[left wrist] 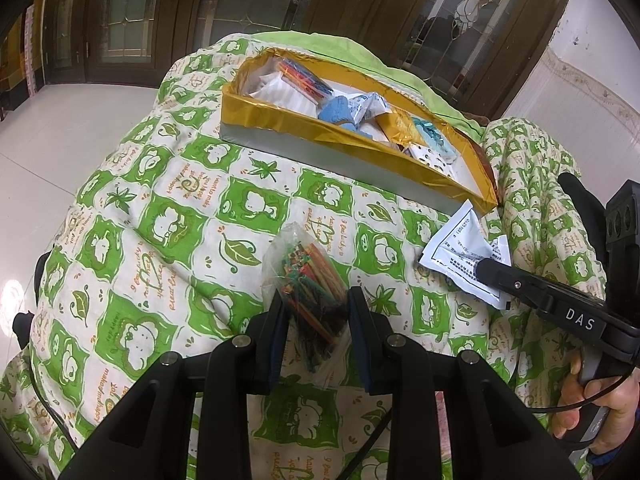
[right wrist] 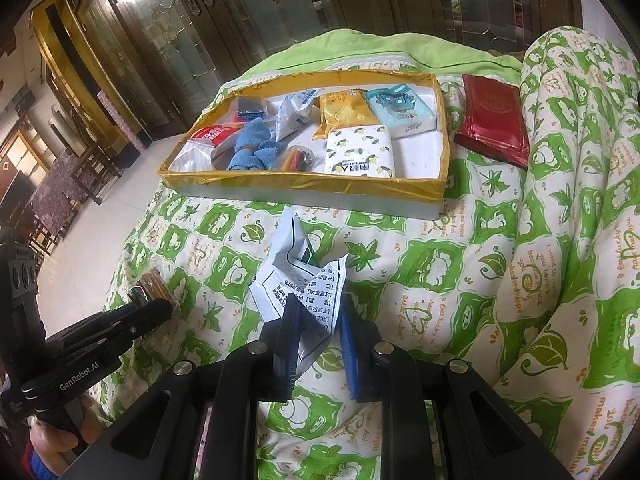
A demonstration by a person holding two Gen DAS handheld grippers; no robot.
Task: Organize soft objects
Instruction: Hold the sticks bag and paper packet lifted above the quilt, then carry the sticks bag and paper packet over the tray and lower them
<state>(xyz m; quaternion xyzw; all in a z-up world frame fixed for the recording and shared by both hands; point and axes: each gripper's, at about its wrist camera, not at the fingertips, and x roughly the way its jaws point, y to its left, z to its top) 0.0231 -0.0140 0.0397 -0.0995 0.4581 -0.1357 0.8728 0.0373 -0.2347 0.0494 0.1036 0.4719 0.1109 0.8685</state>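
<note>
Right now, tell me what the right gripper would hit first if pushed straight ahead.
The right gripper already straddles the white packet; past that, probably the near wall of the gold-edged box, though depth is unclear.
</note>
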